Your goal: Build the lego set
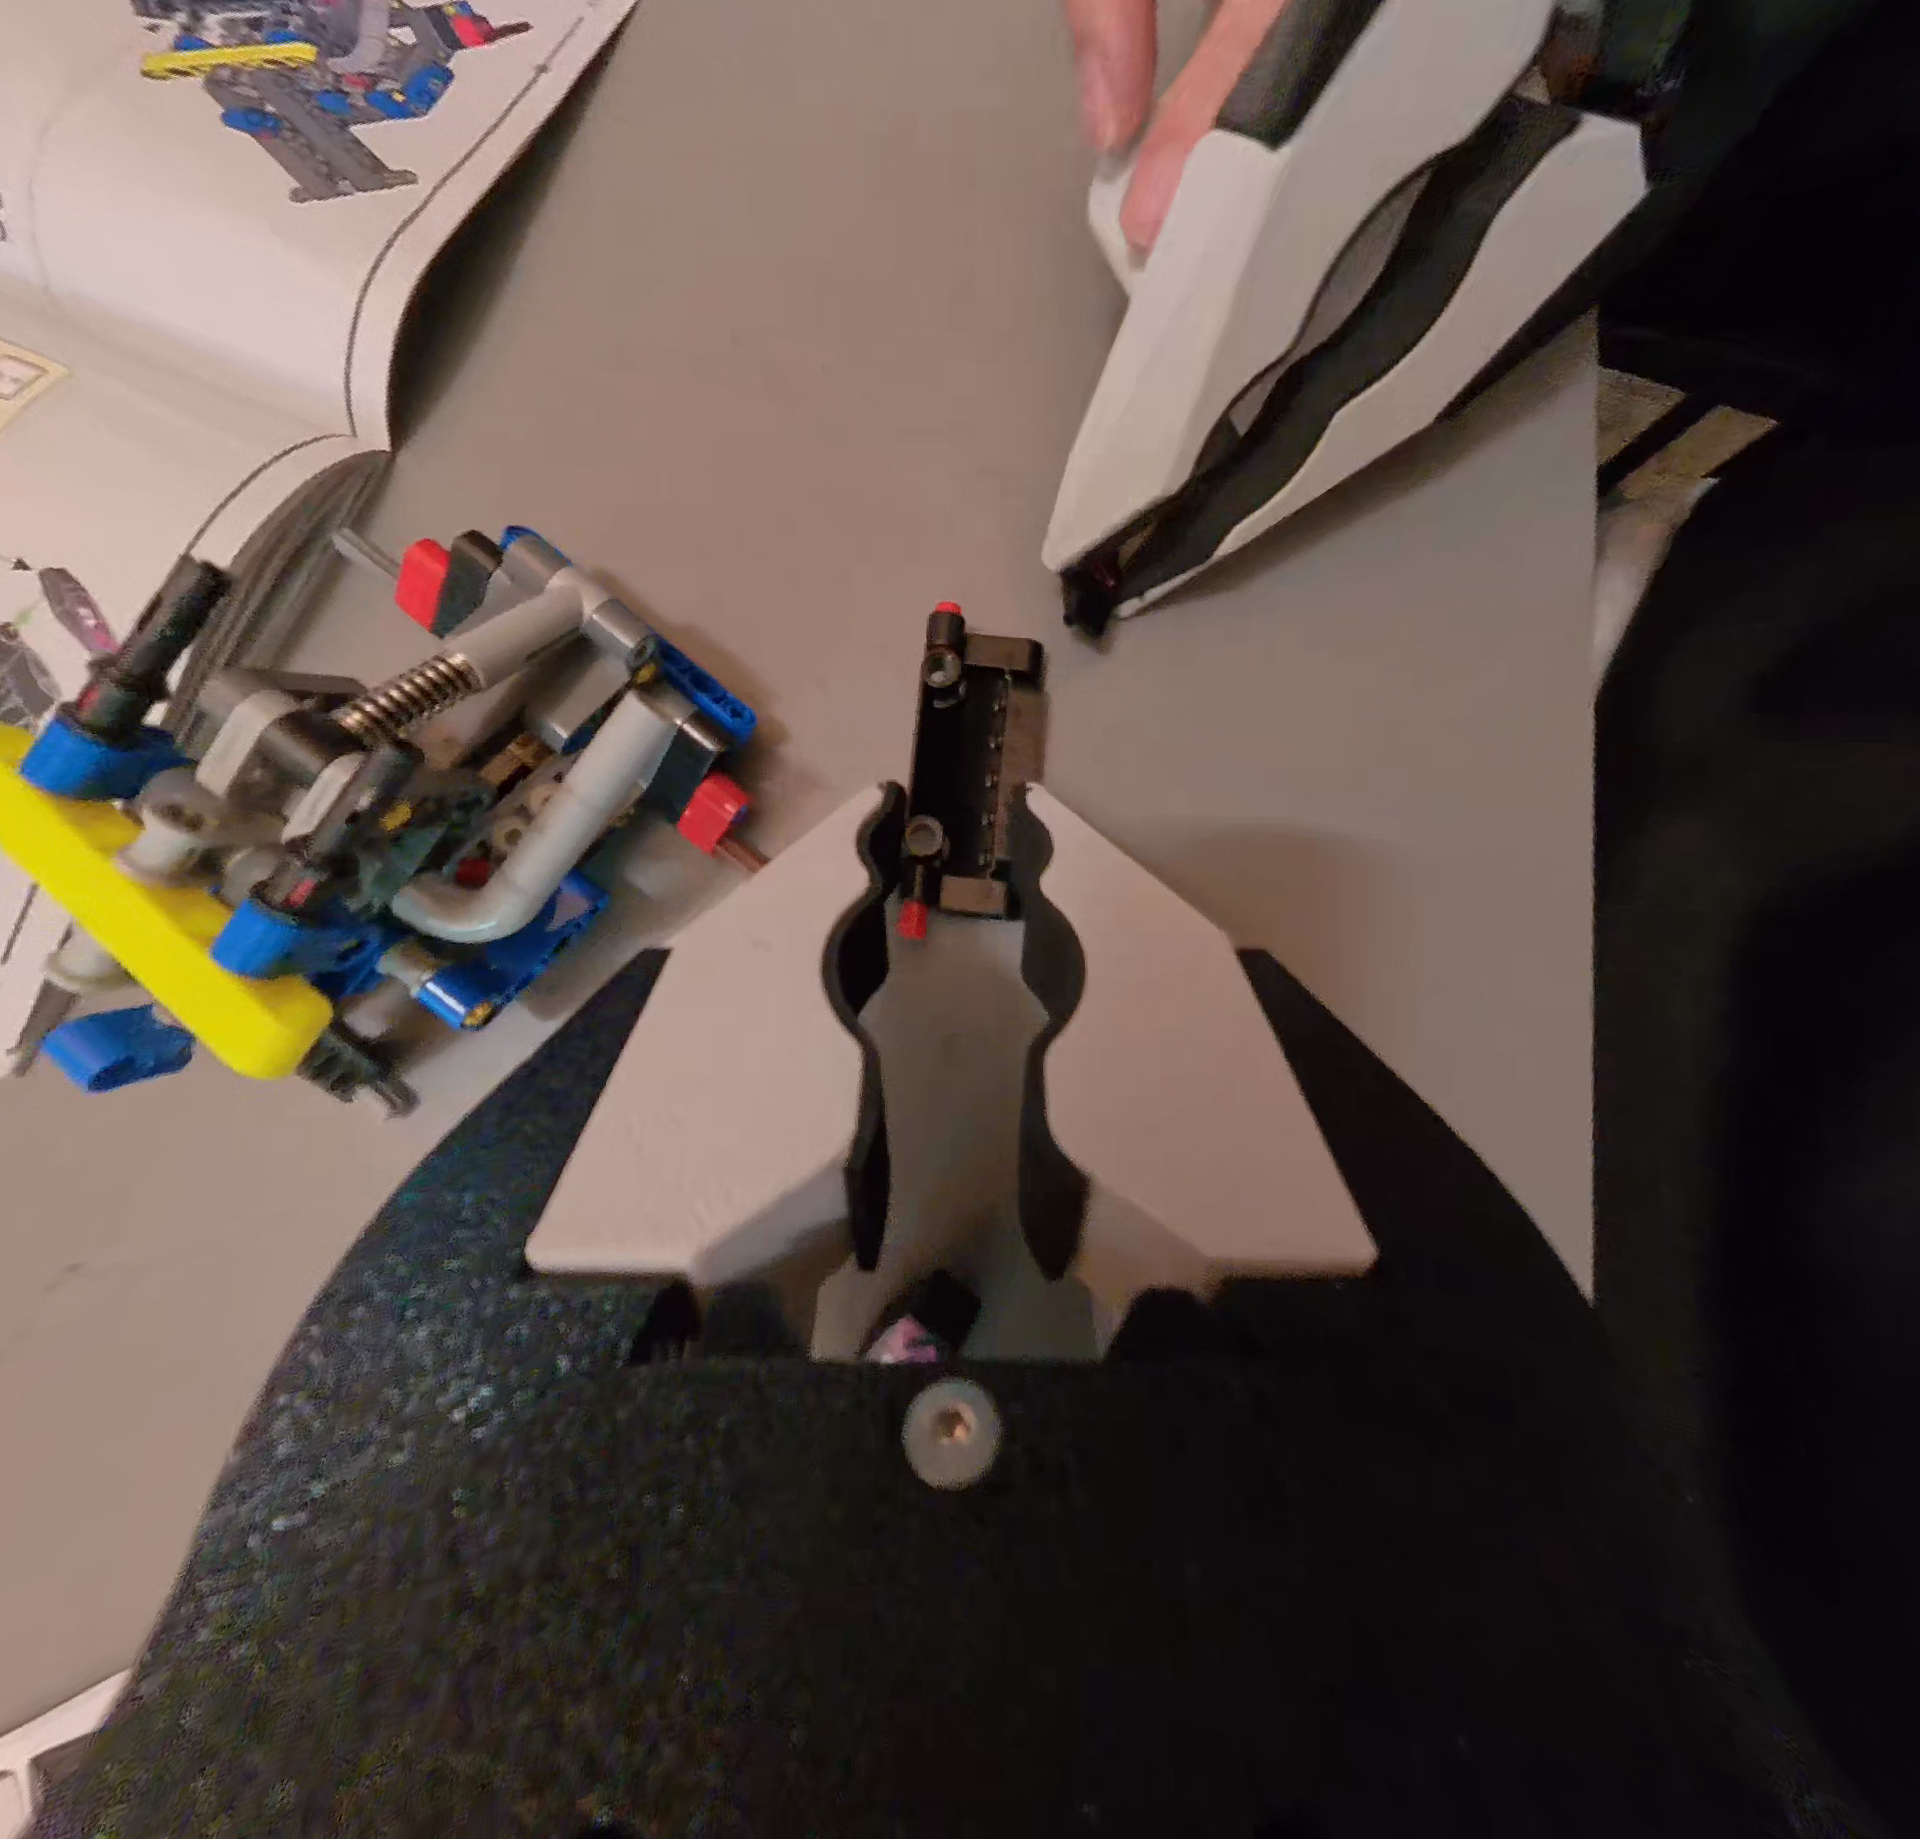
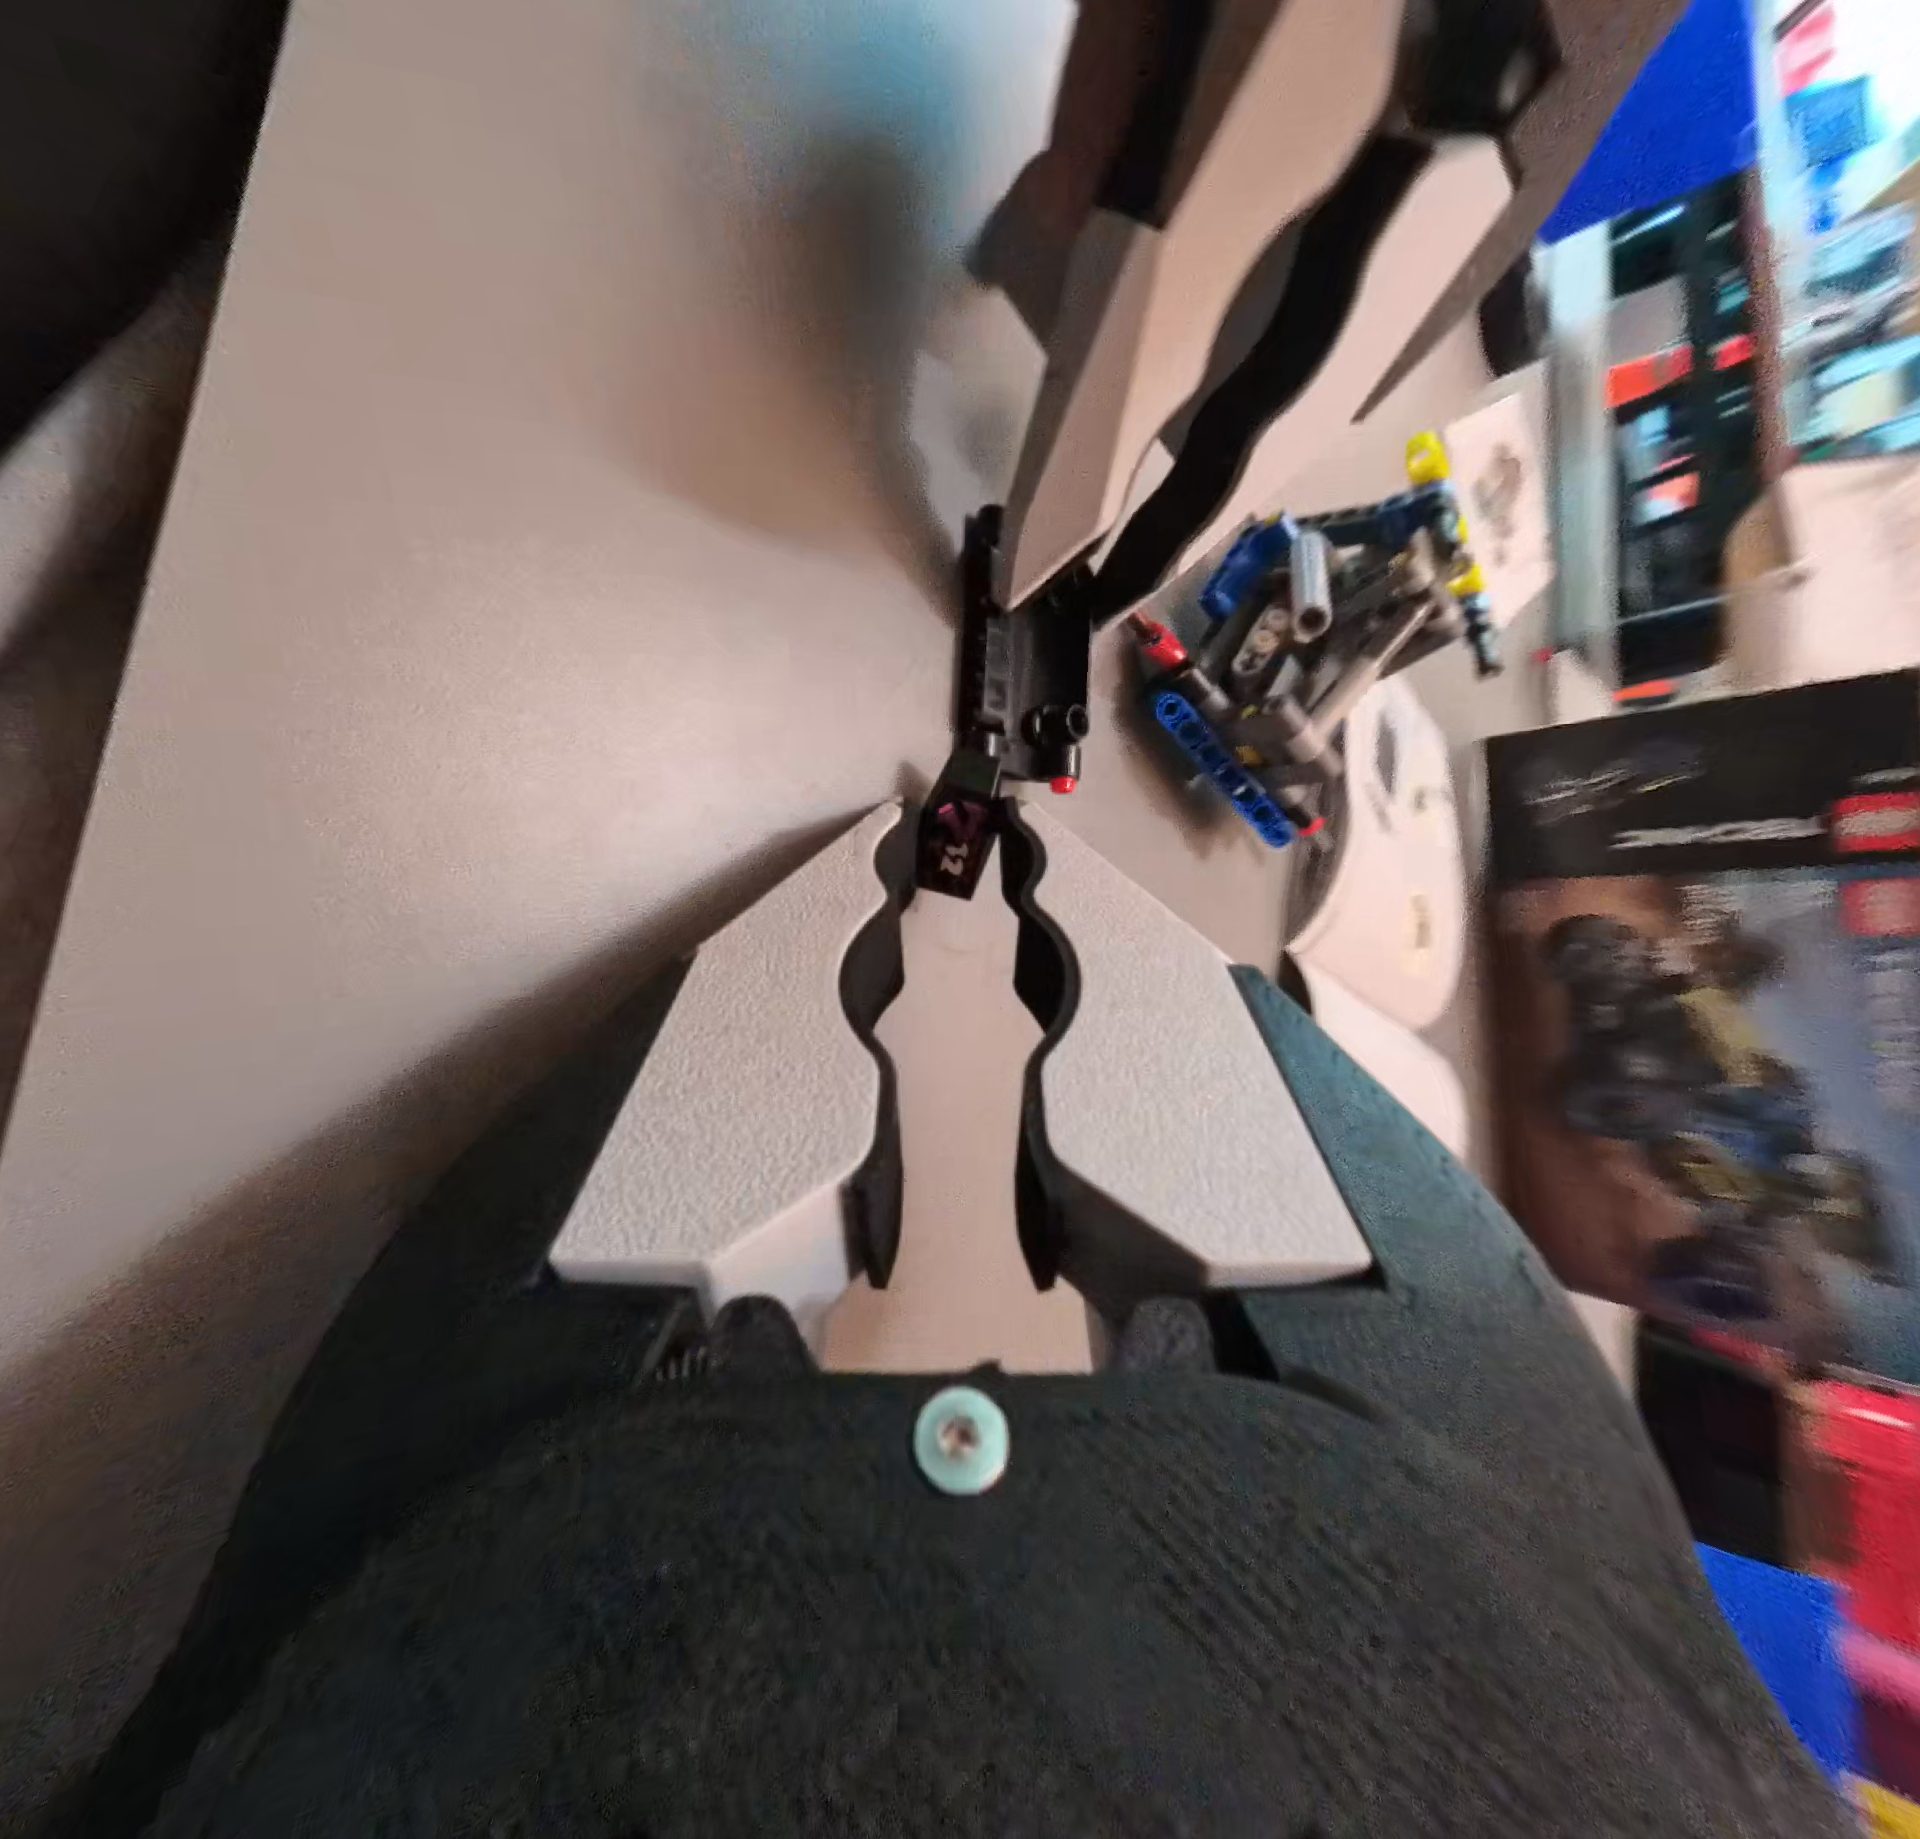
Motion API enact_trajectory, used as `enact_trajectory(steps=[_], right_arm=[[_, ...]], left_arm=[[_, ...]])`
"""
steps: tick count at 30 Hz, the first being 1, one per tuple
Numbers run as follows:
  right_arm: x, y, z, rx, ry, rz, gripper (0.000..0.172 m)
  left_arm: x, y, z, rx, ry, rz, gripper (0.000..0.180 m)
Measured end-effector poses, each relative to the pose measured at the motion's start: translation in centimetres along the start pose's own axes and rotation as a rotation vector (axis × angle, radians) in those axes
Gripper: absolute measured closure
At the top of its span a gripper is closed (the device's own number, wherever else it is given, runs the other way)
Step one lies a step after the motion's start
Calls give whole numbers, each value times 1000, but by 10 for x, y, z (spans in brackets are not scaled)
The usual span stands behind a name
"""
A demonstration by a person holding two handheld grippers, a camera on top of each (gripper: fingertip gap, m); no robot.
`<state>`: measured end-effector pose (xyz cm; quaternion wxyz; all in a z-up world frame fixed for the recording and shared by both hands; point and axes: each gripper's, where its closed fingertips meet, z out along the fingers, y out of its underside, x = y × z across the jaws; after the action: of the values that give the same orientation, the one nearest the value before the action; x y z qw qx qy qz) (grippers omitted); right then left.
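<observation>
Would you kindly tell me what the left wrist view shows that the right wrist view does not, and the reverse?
Only the left wrist view shows the open instruction booklet and a hand on the right gripper. Only the right wrist view shows the boxes and the small printed black piece in that gripper's fingers. Both show the black brick assembly held by the left gripper, and the blue-grey model.

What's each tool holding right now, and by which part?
Left tool grips the black brick assembly by its near end. Right tool grips a small black sloped piece by its sides.
</observation>
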<state>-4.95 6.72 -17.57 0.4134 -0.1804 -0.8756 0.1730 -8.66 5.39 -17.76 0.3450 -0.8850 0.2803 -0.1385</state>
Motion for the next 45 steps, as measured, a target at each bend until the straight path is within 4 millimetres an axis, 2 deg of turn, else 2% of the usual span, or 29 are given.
enact_trajectory(steps=[2,5,7,9,12,14,16,17,23,26,28,30,32,35,38,40,41,42,45], right_arm=[[-1,-2,-1,-23,83,-88,159],[-4,-8,-2,-9,171,-125,159],[-2,-5,-2,-64,251,-207,159],[8,-8,-6,-113,392,-329,159],[29,-28,-25,-109,626,-431,160],[40,-40,-38,-101,731,-479,160],[44,-46,-44,-83,775,-478,160],[45,-48,-45,-77,773,-470,160],[46,-55,-51,-45,793,-430,160],[50,-54,-55,-3,784,-328,159],[50,-54,-57,75,748,-197,156],[54,-51,-64,157,728,-32,144],[59,-47,-70,252,691,168,143],[57,-46,-66,365,535,454,140],[58,-45,-61,442,403,742,117],[59,-51,-64,536,333,865,115],[62,-49,-65,554,334,903,120],[64,-44,-65,537,355,916,126],[56,-37,-60,458,335,818,125]], left_arm=[[1,3,-3,-12,39,-23,163],[0,7,-5,-29,69,-51,144],[-2,3,-11,-16,38,-30,138],[-2,-18,-22,83,-24,18,144],[26,-44,-27,178,32,44,146],[34,-54,-26,209,-1,89,152],[38,-63,-28,244,-57,167,174],[39,-66,-29,244,-82,188,178],[42,-73,-32,280,-201,301,180],[37,-79,-36,314,-341,419,180],[28,-81,-42,301,-522,567,180],[21,-86,-51,267,-714,739,180],[17,-90,-57,229,-865,880,180],[18,-95,-61,205,-1000,1016,180],[17,-95,-59,193,-1027,1022,180],[16,-92,-55,197,-1002,1003,180],[17,-91,-54,204,-994,991,180],[18,-90,-53,210,-975,983,180],[16,-81,-47,216,-866,879,180]])
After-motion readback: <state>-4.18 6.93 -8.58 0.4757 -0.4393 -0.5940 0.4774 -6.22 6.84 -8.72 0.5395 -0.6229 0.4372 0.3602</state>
